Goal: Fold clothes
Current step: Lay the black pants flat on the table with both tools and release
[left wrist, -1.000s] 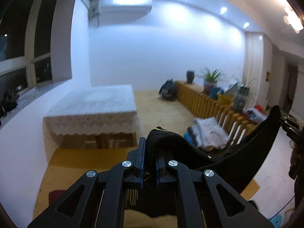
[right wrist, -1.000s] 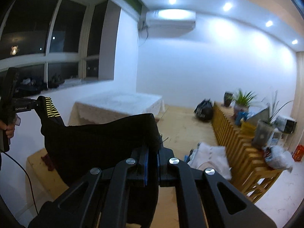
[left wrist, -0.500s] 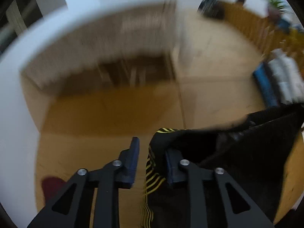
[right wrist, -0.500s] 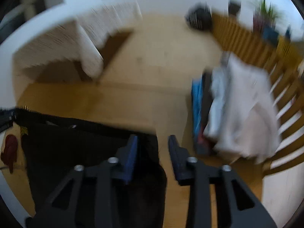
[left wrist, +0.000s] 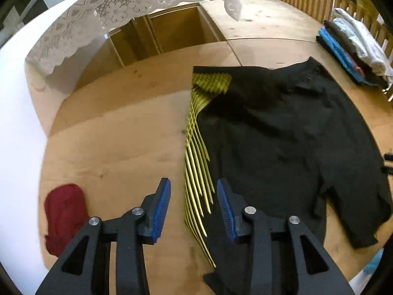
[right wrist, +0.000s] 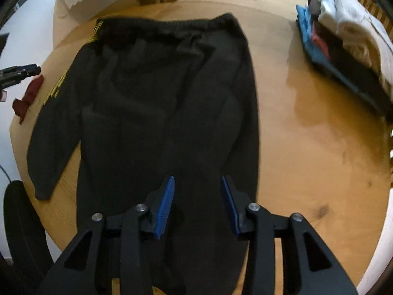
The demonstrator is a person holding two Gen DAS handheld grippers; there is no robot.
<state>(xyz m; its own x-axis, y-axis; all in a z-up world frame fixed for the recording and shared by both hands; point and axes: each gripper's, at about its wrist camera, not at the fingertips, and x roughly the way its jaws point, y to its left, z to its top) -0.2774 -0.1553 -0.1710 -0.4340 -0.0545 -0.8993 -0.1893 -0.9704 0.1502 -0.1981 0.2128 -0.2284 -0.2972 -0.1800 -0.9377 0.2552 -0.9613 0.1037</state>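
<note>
- Lying flat on the wooden floor (right wrist: 307, 135), the black trousers (right wrist: 159, 98) run lengthwise away from the right tongs (right wrist: 197, 202), waistband at the far end.
- Only the left view shows the yellow side stripes (left wrist: 196, 162) plainly, beside the left tongs (left wrist: 194, 207).
- Both tongs stand apart, holding nothing.
- A red cloth (left wrist: 65, 215) lies left; stacked clothes (right wrist: 343, 36) sit right.

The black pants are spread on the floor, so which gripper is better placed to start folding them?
Probably the left. The left gripper hangs open right over the yellow-striped side edge of the black pants, an edge to pinch. The right gripper, also open, hovers over mid-fabric.
</note>
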